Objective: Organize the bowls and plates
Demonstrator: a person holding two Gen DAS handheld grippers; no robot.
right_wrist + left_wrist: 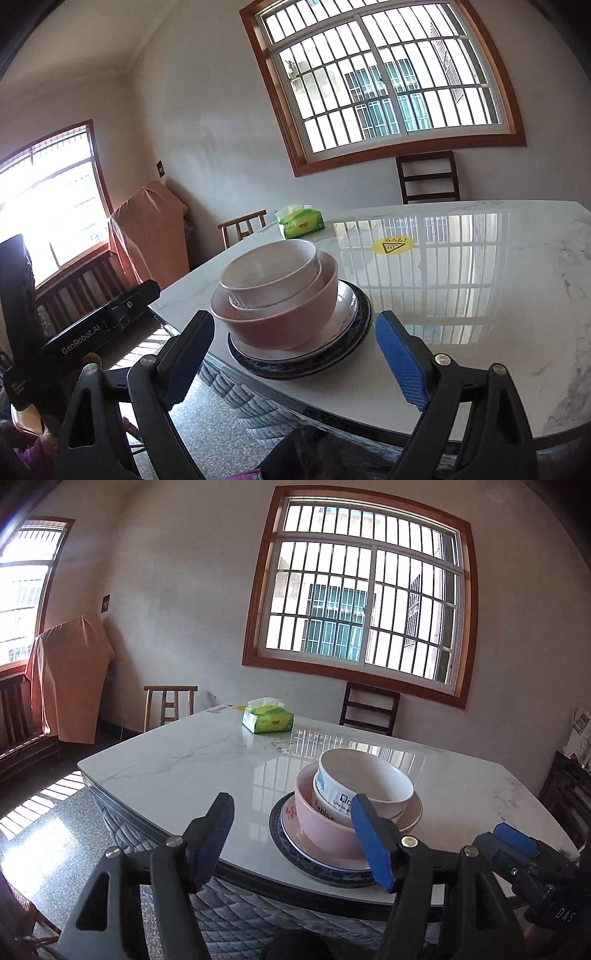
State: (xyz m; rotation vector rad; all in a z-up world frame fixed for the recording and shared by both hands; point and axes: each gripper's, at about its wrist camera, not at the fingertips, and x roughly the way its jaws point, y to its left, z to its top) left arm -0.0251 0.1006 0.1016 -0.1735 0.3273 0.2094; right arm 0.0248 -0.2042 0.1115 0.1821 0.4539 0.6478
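A stack stands near the table's front edge: a white bowl [365,779] [269,271] nested in a pink bowl [325,827] [280,325], on a white plate [291,830] [343,317] and a dark blue-rimmed plate [332,877] [295,369]. My left gripper [295,843] is open and empty, just short of the stack, its right finger in front of the pink bowl. My right gripper [295,358] is open and empty, its fingers on either side of the stack's near edge. The right gripper also shows in the left wrist view [517,845], at the right.
The marble table [177,760] [480,295] holds a green tissue pack [267,720] [301,223] at the back and a yellow sticker [392,245]. Wooden chairs [170,705] [369,709] [428,177] stand beyond the table. A quilted cover hangs below the table edge.
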